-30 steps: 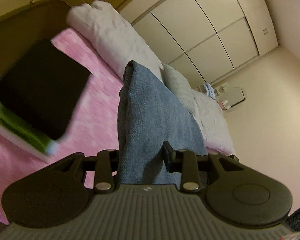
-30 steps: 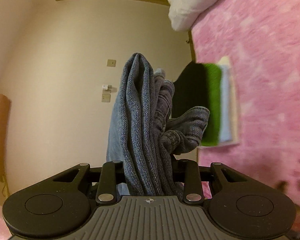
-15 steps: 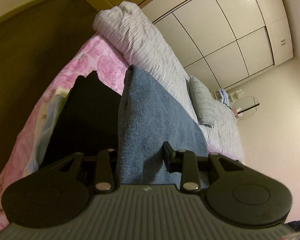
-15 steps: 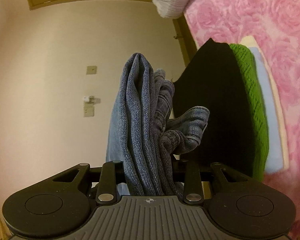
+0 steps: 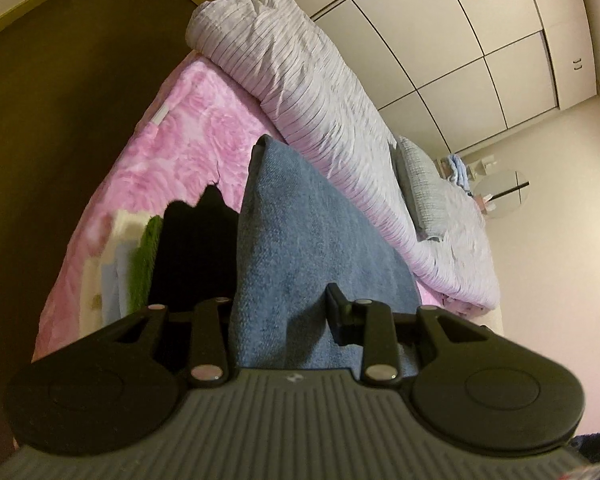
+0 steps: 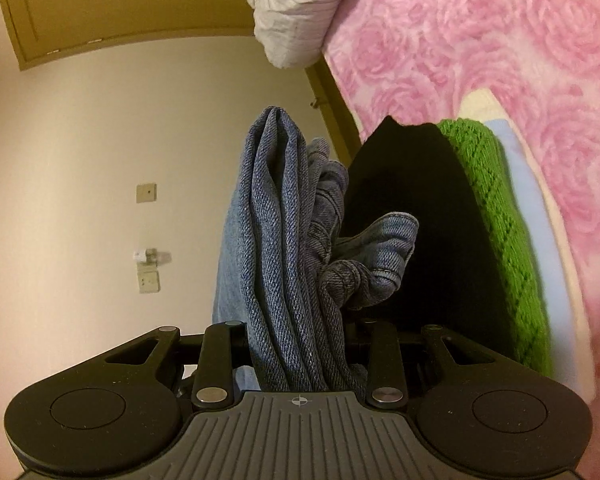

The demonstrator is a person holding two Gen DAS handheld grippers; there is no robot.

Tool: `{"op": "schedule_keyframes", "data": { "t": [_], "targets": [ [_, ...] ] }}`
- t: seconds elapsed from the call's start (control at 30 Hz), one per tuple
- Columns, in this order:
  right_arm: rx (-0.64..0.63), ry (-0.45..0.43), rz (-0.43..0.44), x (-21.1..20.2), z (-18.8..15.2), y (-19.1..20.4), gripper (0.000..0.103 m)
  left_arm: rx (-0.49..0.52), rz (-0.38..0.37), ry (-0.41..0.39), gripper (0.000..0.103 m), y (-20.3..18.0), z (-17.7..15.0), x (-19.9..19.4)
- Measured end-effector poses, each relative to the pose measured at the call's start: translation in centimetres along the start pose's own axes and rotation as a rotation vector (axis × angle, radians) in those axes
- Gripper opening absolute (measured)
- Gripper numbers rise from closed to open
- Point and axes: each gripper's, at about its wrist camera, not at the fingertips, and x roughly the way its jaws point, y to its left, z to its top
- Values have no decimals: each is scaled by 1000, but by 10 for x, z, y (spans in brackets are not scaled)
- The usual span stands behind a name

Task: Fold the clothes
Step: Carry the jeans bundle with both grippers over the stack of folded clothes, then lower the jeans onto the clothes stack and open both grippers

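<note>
While both claws stay off the bed (image 5: 172,152), the left claw (image 5: 278,320) and right claw (image 6: 300,344) clamp bunched folded jeans (image 5: 312,240), the stack of folded clothes (image 6: 440,220) lying directly ahead, just beyond the denim.

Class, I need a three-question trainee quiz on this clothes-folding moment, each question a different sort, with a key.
1. True or false: both the left claw and the right claw are shut on the jeans.
2. Which garment lies on top of the stack on the pink blanket? A) green sweater B) black garment C) light blue garment
3. Fill in: a striped white ____ lies bunched along the bed.

Key
1. True.
2. B: the black garment sits over the green sweater.
3. Duvet.
</note>
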Motion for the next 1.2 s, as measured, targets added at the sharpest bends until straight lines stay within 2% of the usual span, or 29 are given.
{"op": "schedule_keyframes", "data": {
  "t": [0.13,0.23,0.33,0.53,0.6,0.63,0.7,0.8,0.87,0.93,0.97,1.03,1.2],
  "targets": [
    [-10,-34,-19,8,3,-7,31,-1,17,43,30,17,6,17],
    [-78,-29,-74,12,3,-4,34,-4,54,76,31,30,2,29],
    [-154,-19,-132,16,2,0,40,-22,43,40,34,38,-5,28],
    [-302,10,-232,20,-1,14,41,-2,81,-25,31,25,-16,12],
    [-275,18,-201,17,-3,13,40,-8,96,-30,31,21,-17,9],
    [-249,33,-180,16,-3,12,34,-11,102,-33,30,20,-16,8],
    [-216,70,-138,14,-1,13,31,-10,94,-39,30,13,-15,1],
    [-146,83,-101,7,5,16,31,23,86,-29,29,-2,-14,-2],
    [-108,85,-99,3,11,12,31,42,120,-4,29,-6,-13,7],
    [-115,79,-141,3,16,9,33,41,162,13,31,1,-13,21],
    [-138,66,-190,6,16,7,34,41,182,21,32,5,-14,28],
    [-244,35,-251,10,11,8,43,3,150,-5,33,10,-14,27],
    [-395,-29,-334,-11,0,28,51,108,228,-112,31,-20,-40,0]
  ]
}}
